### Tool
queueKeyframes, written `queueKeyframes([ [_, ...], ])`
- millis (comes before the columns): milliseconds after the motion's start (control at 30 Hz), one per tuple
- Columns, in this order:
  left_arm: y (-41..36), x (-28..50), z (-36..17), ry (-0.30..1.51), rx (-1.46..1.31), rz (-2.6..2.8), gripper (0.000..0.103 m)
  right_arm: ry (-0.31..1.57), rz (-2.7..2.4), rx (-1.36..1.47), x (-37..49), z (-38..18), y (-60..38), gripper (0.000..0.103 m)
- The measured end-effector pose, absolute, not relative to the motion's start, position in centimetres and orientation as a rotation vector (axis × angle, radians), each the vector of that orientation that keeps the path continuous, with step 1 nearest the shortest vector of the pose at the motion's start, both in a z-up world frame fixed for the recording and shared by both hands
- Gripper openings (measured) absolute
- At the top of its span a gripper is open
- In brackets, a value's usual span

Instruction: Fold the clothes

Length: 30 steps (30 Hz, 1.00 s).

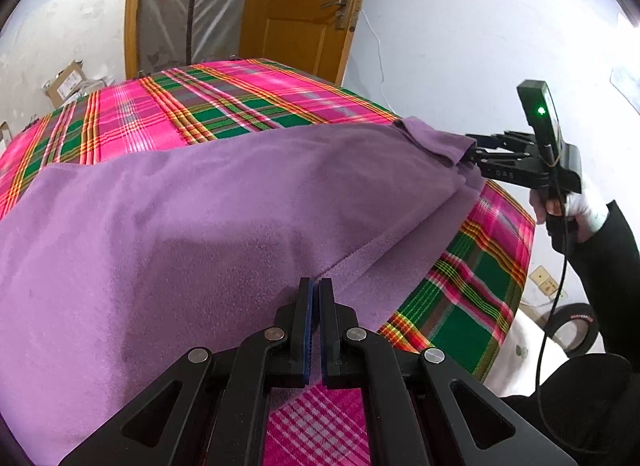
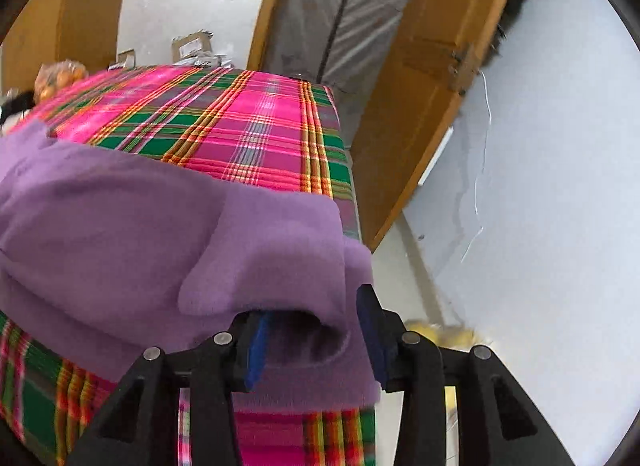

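A purple garment (image 1: 192, 225) lies spread on a table with a pink and green plaid cloth (image 1: 224, 101). My left gripper (image 1: 316, 286) is shut on the garment's near edge, where a fold line runs to the right. My right gripper (image 1: 470, 151) is at the garment's far right corner. In the right wrist view the right gripper (image 2: 316, 306) has its jaws apart, with the bunched corner of the garment (image 2: 160, 242) draped between and over its blue pads (image 2: 368, 318).
An orange wooden door (image 1: 304, 5) and a plastic-covered doorway stand behind the table. Cardboard boxes (image 1: 66, 81) sit at the far left. A tape roll (image 1: 572, 326) lies on the floor at the right. The table's right edge (image 2: 344, 185) drops off beside the right gripper.
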State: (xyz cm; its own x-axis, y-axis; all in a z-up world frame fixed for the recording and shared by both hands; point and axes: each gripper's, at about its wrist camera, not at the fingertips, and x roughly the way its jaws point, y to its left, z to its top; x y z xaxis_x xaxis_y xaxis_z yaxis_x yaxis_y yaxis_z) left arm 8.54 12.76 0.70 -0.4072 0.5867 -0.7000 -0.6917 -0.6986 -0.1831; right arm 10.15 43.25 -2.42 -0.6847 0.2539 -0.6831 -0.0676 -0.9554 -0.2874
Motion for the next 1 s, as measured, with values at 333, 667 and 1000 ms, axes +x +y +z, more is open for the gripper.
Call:
queueKeyframes([
  [333,12.0,8.5,2.6,0.14,-0.941,2.152,0.003,0.304,2.84,-0.927,10.0,1.7,49.3,0.003],
  [667,12.9,8.8,1.7,0.157,-0.969,2.097,0.003,1.295,2.516,-0.939,14.8,-6.3,59.2,0.003],
  [1000,12.8,8.9,2.0,0.138,-0.967,2.085,0.003,1.51,2.467,-0.884,15.1,-8.1,61.1,0.003],
])
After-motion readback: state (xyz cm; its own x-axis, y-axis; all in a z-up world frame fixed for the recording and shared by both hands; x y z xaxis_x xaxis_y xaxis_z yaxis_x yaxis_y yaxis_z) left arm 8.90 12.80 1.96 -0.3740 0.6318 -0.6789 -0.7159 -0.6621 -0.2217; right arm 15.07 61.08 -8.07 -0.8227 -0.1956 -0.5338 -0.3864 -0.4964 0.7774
